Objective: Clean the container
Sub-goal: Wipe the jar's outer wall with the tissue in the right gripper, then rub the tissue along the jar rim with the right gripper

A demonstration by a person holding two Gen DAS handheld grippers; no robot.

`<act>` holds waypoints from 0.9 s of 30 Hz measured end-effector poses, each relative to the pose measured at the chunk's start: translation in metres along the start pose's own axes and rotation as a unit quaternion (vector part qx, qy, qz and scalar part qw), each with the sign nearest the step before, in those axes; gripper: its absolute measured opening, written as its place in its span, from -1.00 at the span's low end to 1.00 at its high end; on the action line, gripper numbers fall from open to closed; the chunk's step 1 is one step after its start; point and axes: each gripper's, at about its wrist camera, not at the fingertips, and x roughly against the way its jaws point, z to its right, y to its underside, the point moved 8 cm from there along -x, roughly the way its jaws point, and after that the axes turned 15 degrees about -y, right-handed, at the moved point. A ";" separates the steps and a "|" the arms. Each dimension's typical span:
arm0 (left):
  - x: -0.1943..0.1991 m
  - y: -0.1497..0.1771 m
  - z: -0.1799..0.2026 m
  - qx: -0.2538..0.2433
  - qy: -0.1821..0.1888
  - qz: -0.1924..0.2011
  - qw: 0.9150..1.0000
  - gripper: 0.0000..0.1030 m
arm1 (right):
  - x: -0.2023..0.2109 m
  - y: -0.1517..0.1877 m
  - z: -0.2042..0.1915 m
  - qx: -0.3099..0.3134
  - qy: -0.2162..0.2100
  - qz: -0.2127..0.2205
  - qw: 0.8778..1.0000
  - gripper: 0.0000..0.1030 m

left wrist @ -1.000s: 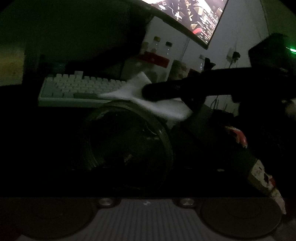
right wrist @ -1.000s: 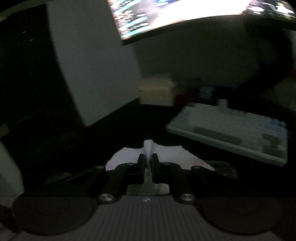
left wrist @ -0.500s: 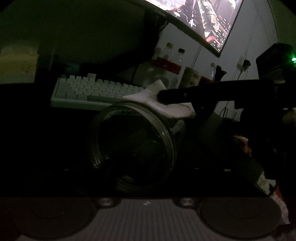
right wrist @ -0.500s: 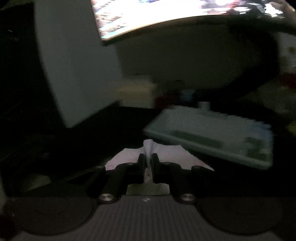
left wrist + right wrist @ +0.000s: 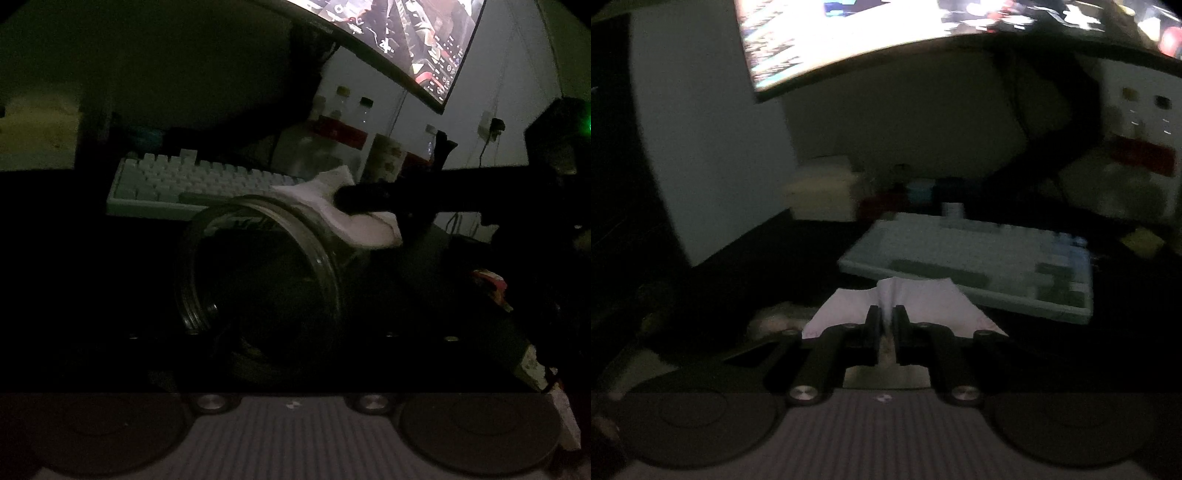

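Holding a white cloth (image 5: 905,299) tight, the right claw (image 5: 885,314) has its two black fingers (image 5: 872,321) pressed together on a fold, and the cloth spreads out to both sides past the tips. In the left camera that same claw (image 5: 343,199) reaches in from the right as a dark bar, and the cloth (image 5: 343,214) lies on the top edge of a glass jar (image 5: 258,273). The jar lies tipped, with its round open mouth facing the left camera, straight ahead of the left claw. The room is very dark. The left claw's own fingers are lost in the black, so I cannot tell if they touch the jar or how they stand; the bottom of the jar is hard to see too. Behind the jar sits a pale keyboard (image 5: 199,184), and above it a bright screen (image 5: 406,40) is cut off at the top. Two small bottles (image 5: 354,110) stand behind. The right camera's view is blurry, so things past the keyboard (image 5: 979,258) are just smudges.
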 end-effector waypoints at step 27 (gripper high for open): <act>0.001 -0.004 -0.007 0.016 0.005 0.036 0.999 -0.75 | -0.009 0.003 0.021 -0.038 0.018 0.025 0.999 -0.81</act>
